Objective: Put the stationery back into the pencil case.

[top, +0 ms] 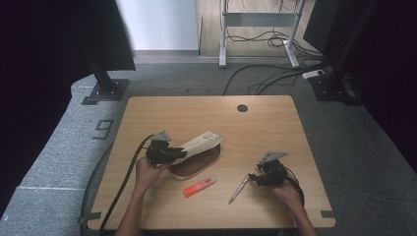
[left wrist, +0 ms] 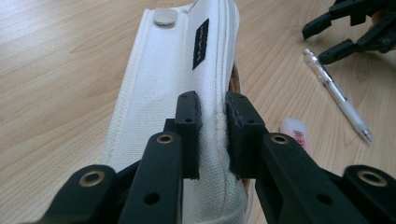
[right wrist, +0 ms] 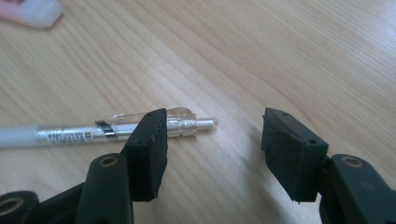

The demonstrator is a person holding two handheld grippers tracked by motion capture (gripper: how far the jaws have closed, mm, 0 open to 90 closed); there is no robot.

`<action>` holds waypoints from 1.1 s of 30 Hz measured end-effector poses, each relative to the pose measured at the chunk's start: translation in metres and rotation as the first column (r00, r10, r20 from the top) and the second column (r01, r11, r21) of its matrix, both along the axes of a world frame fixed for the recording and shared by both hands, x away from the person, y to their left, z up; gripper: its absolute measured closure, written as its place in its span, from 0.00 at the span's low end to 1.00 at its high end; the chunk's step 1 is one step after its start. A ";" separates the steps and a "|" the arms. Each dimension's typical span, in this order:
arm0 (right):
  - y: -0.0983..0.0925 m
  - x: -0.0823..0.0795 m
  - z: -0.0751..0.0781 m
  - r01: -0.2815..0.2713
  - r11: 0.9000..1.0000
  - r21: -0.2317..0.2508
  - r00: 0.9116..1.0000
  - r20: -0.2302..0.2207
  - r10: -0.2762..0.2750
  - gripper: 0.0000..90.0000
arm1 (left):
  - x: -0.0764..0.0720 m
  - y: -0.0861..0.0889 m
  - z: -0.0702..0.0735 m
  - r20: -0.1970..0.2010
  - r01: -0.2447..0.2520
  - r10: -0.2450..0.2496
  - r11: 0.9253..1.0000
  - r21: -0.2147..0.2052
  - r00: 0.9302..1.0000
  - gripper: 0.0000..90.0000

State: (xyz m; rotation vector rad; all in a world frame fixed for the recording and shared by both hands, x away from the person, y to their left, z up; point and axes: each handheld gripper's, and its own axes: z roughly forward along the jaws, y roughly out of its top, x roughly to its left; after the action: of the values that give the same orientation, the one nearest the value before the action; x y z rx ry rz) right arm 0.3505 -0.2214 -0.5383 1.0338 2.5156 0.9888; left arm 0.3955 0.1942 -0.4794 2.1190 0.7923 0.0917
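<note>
Pouch: your left gripper (left wrist: 211, 140) is clamped on the white canvas pencil pouch's flap (left wrist: 173, 79), seam between its jaws.
Pen: your right gripper (right wrist: 212, 154) stands apart, unclosed; the clear-and-white plastic pen (right wrist: 93, 132) lies behind its left jaw.
Highlighter: the high view reveals the orange highlighter (top: 199, 187) whole.

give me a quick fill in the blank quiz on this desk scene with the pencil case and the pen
1. The left gripper is shut on the white ____ of the pencil case.
2. The pen lies flat on the ____.
3. The right gripper has its jaws ____, pen end between them.
4. The highlighter has an ____ body.

Missing words: flap; table; open; orange
</note>
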 end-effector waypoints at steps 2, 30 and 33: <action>0.005 0.004 -0.001 -0.004 1.000 -0.012 1.000 0.005 0.004 0.45 | 0.000 0.000 0.000 -0.001 0.000 0.000 1.000 0.000 1.000 0.84; 0.058 -0.019 -0.003 -0.025 1.000 -0.002 1.000 -0.002 0.025 0.35 | -0.001 -0.001 0.000 0.001 0.009 -0.009 1.000 0.002 1.000 0.84; 0.058 -0.021 -0.001 -0.033 0.999 -0.024 0.999 0.003 0.033 0.50 | -0.001 -0.001 0.000 0.001 0.009 -0.009 1.000 0.003 1.000 0.84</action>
State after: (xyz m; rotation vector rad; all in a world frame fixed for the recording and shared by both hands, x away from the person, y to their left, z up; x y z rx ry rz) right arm 0.3297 -0.1633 -0.5388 0.9858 2.5433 0.9663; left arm 0.3944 0.1929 -0.4790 2.1256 0.7822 0.0888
